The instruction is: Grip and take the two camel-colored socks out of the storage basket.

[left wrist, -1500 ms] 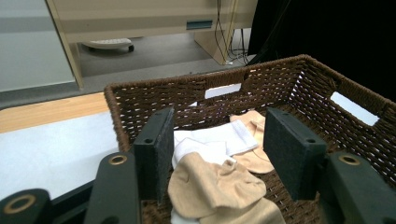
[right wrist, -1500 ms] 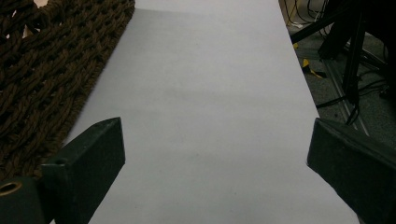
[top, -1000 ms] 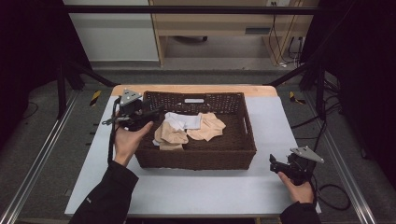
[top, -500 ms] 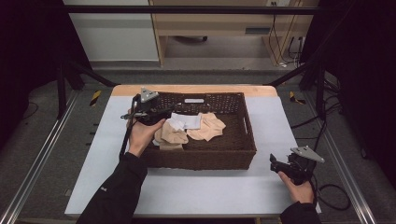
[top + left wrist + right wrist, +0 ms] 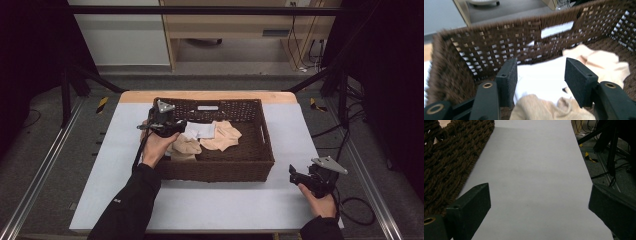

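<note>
The left gripper (image 5: 176,125) hangs inside the brown woven basket (image 5: 265,150) at its left end, jaws spread apart and gripping nothing; between them, in the left gripper view, lies a white cloth (image 5: 544,80), flat and smooth, with crumpled beige cloths (image 5: 599,62) touching it; the right gripper (image 5: 295,175) rests on the white table (image 5: 225,205) beside the basket, jaws wide apart over bare tabletop.

A lab recording rig: black frame bars (image 5: 200,10), floor rails (image 5: 45,170), loose cables (image 5: 350,205), dark curtains (image 5: 30,60).
</note>
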The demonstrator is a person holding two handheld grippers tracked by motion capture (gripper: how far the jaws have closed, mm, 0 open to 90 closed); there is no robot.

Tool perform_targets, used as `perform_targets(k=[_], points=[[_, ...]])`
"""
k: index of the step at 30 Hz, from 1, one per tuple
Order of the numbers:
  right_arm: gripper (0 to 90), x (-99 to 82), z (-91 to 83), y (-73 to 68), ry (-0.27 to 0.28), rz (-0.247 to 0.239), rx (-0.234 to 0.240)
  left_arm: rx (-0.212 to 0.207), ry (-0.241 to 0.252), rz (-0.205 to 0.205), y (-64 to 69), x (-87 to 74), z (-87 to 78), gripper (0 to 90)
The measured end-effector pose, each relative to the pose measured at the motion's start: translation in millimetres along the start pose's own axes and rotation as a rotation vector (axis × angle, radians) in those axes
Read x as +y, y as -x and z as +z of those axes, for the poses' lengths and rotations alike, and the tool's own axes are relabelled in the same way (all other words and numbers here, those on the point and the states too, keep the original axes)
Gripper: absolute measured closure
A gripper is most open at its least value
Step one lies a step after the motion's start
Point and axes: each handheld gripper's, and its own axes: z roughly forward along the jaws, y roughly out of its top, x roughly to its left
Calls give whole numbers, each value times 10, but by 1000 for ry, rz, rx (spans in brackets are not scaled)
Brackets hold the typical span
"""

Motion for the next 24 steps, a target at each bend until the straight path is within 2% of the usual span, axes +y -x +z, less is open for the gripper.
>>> perform_targets(k=[11,14,17,24], points=[[44,-5,13,-10,-9,-8,-1,16,-133,2,-6,-176,115,434],[44,-6,13,-12,-9,-11,0,19,-141,13,-1,-183,129,442],[44,-6,18,-14,-13,-9,2,33,-175,28,9,-207,161,454],[44,-6,17,-18,-13,-11,3,36,-231,21,9,-231,212,523]])
